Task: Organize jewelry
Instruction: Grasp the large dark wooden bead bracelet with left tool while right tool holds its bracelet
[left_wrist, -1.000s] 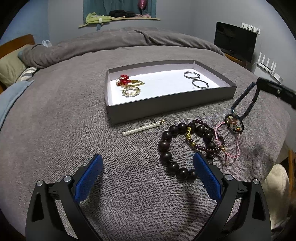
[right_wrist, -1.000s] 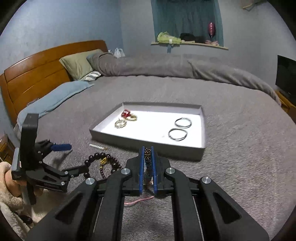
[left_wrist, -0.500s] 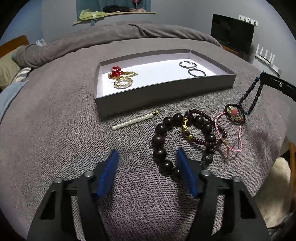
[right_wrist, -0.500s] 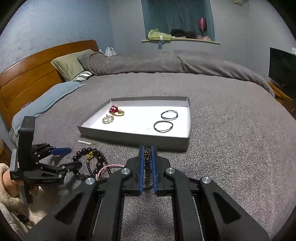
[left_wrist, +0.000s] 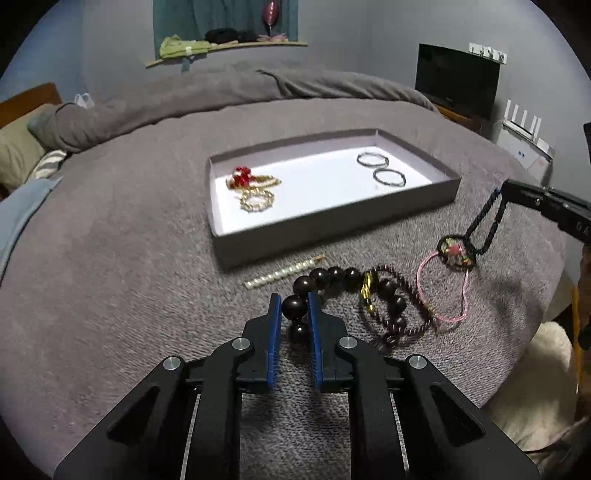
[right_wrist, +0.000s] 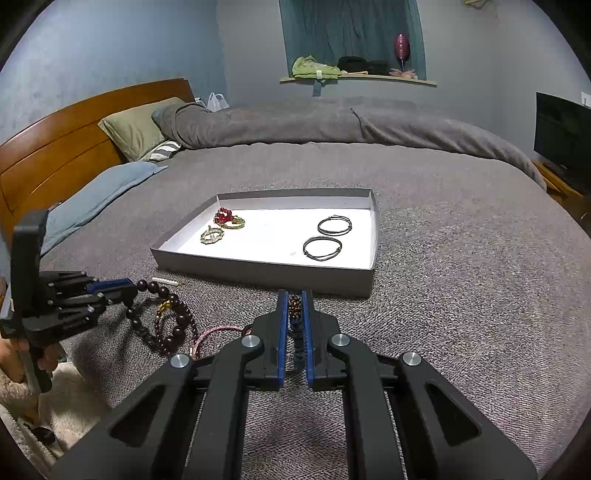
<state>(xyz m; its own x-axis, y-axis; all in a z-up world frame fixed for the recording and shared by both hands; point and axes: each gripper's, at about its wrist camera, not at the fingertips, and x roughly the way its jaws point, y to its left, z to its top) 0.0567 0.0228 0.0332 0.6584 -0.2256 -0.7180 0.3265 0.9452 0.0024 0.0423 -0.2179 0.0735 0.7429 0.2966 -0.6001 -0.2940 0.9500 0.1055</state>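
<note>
A grey tray (left_wrist: 332, 221) (right_wrist: 266, 271) on the bed holds a red and gold piece (left_wrist: 245, 179), a gold bracelet (left_wrist: 256, 199) and two black rings (left_wrist: 389, 177). My left gripper (left_wrist: 292, 306) is shut on a large bead of the dark wooden bead bracelet (left_wrist: 332, 275) lying in front of the tray. It also shows in the right wrist view (right_wrist: 110, 290). My right gripper (right_wrist: 294, 308) is shut on a dark beaded cord bracelet (left_wrist: 484, 225) with a round charm (left_wrist: 456, 253), held just above the blanket.
A pearl hair pin (left_wrist: 282, 273), a thin maroon bead bracelet (left_wrist: 402, 321) and a pink cord bracelet (left_wrist: 443, 291) lie by the wooden beads. The bed edge (left_wrist: 535, 332) is close on the right. Pillows (right_wrist: 136, 127) and a headboard (right_wrist: 55, 147) are far left.
My left gripper moved forward and closed from wide open onto a bead of the wooden bracelet. My right gripper stays shut on the cord bracelet and has shifted slightly.
</note>
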